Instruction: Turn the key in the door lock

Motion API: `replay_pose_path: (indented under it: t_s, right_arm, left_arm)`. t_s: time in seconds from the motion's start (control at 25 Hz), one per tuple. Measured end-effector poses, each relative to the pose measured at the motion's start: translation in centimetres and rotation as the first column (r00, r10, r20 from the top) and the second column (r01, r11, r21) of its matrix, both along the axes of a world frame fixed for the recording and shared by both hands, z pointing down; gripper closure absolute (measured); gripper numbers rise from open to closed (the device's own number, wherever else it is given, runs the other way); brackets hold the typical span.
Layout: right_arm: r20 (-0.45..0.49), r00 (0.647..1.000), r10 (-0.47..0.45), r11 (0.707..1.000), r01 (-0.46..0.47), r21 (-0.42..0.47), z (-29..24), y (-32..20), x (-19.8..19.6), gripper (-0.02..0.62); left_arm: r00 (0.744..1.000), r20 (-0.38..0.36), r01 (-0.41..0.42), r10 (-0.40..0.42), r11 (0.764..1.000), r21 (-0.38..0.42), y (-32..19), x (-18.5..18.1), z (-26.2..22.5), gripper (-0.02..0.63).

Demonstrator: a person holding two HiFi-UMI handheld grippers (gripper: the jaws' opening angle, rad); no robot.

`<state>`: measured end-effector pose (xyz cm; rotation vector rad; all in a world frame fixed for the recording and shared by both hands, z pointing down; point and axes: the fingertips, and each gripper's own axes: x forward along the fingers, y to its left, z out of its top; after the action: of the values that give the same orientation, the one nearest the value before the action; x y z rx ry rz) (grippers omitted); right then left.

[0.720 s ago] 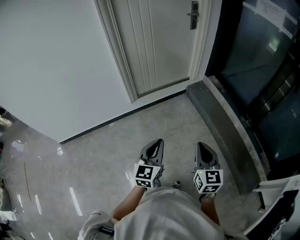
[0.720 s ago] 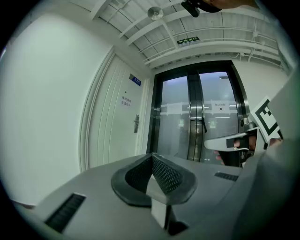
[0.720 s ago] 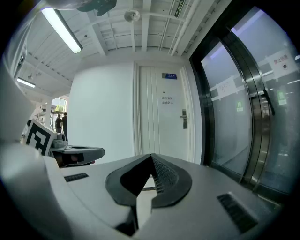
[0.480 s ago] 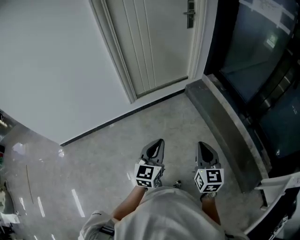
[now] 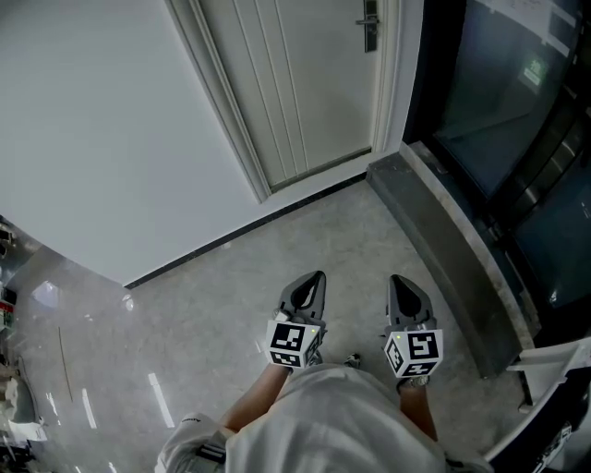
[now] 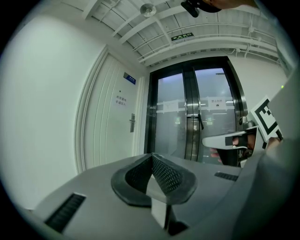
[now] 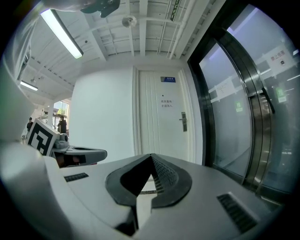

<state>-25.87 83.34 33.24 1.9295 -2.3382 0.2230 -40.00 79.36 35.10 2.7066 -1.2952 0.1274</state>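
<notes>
Left gripper (image 5: 312, 282) and right gripper (image 5: 399, 285) fingers clenched empty, door (image 5: 295, 83) well off: close in, release right fingers at the lock (image 5: 368, 25).

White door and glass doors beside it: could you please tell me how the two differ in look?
The white door is opaque and panelled; the glass doors are see-through in dark frames. The white door is a single leaf with a lever handle; the glass doors are a pair. Both look shut.
</notes>
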Motion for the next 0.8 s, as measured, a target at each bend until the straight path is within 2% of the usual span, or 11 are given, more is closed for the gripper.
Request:
replay_pose_path:
  t_s: [0.2,0.44,0.56,0.68,0.8]
  right_arm:
    - [-0.005,1.0,0.026,0.998,-0.025,0.061,-0.9,0.7,2.1,0.603]
    - [0.076,0.996,0.056,0.996,-0.06,0.059,-0.3,2.2,6.3,0.603]
    - [0.103,0.994,0.025,0.993,-0.036,0.109,-0.6,2.5,7.4,0.603]
    - [0.102,0.995,-0.011,0.992,-0.002,0.123,-0.7,2.1,8.0,0.603]
    - [0.039,0.991,-0.129,0.977,0.121,0.175,-1.7,1.4,6.8,0.603]
  left_arm:
    - [1.0,0.01,-0.024,0.024,1.0,0.016,0.1,2.3,-0.3,0.6]
    - [1.0,0.004,-0.021,0.021,0.999,0.038,0.6,5.1,-0.5,0.6]
    - [1.0,0.0,0.002,-0.002,0.999,0.032,0.3,6.0,0.0,0.6]
    - [1.0,0.003,0.0,0.0,1.0,0.026,0.1,7.2,0.4,0.6]
    - [1.0,0.012,-0.001,0.0,1.0,0.03,-0.7,7.6,0.5,0.6]
